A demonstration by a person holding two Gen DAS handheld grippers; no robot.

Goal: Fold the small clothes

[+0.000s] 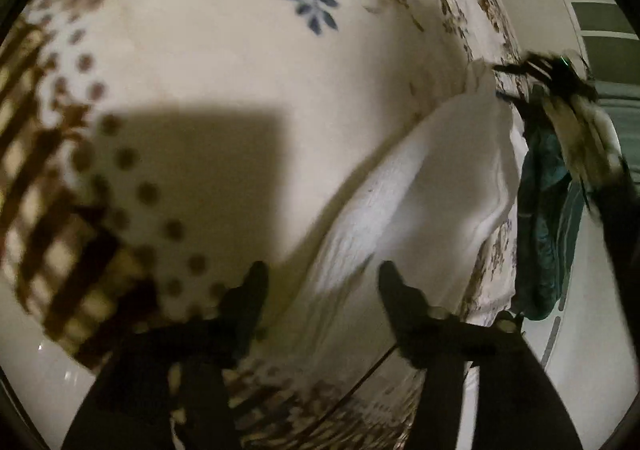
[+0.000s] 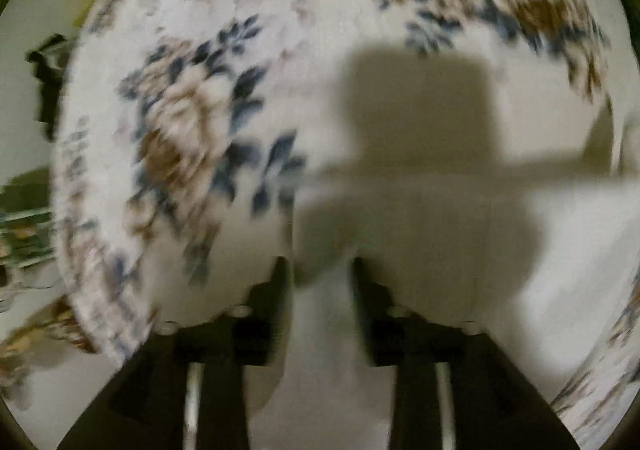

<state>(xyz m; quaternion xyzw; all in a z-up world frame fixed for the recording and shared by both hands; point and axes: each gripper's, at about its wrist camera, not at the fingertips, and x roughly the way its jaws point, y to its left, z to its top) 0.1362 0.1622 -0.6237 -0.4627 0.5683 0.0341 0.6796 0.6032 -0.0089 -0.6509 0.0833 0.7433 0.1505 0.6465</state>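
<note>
1. The white garment (image 1: 420,209) lies on the flowered bedsheet (image 1: 200,49), stretched along the bed's right-hand side and close to its edge in the left wrist view.
2. The left gripper (image 1: 320,282) hovers over the near end of the garment with its fingers spread wide and nothing between them.
3. The right gripper (image 2: 322,274) has its fingers partly apart with white cloth lying between them; the picture is blurred, so it cannot be told whether they pinch it or only straddle it.
4. In the left wrist view the right gripper shows at the garment's far end, near the bed's edge, beside a teal cloth (image 1: 544,209) hanging off the side.
5. To fold well, each gripper probably needs a firm hold on a corner of the same edge, the cloth lifted evenly and laid over its other half, keeping edges aligned and away from the drop at the bed's side.
6. No brand, label or writing can be read in either view.
</note>
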